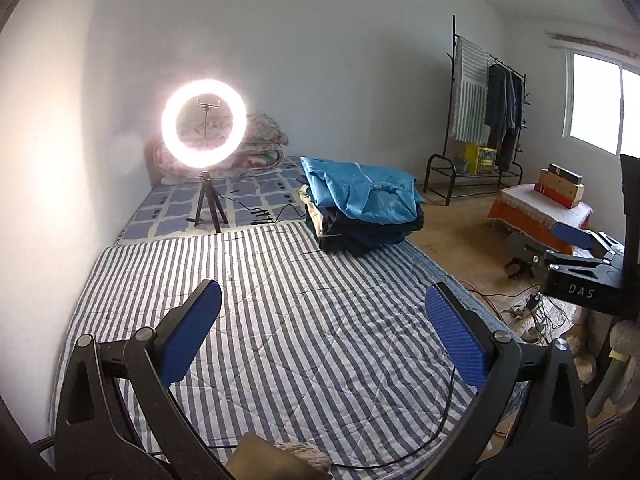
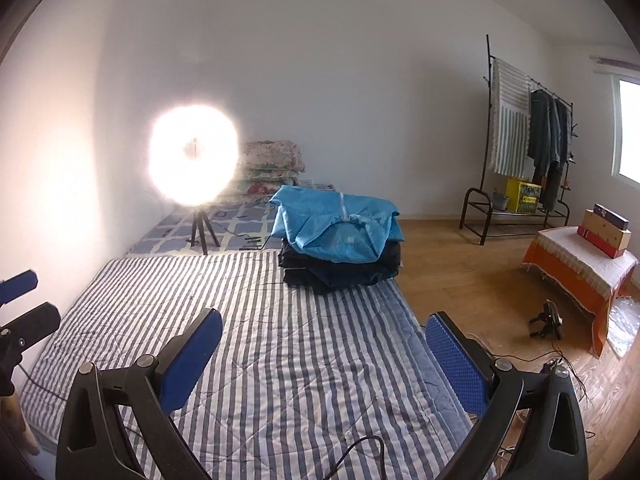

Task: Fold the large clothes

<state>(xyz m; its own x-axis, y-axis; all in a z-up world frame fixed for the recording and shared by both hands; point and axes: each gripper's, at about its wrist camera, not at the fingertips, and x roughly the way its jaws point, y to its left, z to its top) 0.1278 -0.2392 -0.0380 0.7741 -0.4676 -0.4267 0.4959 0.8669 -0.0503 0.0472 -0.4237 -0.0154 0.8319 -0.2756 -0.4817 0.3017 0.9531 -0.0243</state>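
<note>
Both the left gripper (image 1: pixel 324 334) and right gripper (image 2: pixel 324 354) hover spread and empty over the striped quilt (image 1: pixel 304 320). Best next: reach frame centre, pinch the blue garment (image 2: pixel 336 228) off the clothes stack (image 2: pixel 340 270) by two edges.

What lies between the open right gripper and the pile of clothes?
Only bare striped quilt lies between right gripper and the blue-topped clothes pile, in the right wrist view.

Left wrist view: mounted behind the left gripper (image 1: pixel 324 340), facing forward and down over the striped quilt (image 1: pixel 280 320). Right wrist view: mounted behind the right gripper (image 2: pixel 324 356), same heading, offset rightward. Shared ahead of both: ring light (image 1: pixel 202 123), clothes pile (image 2: pixel 340 248), garment rack (image 2: pixel 520 140).
</note>
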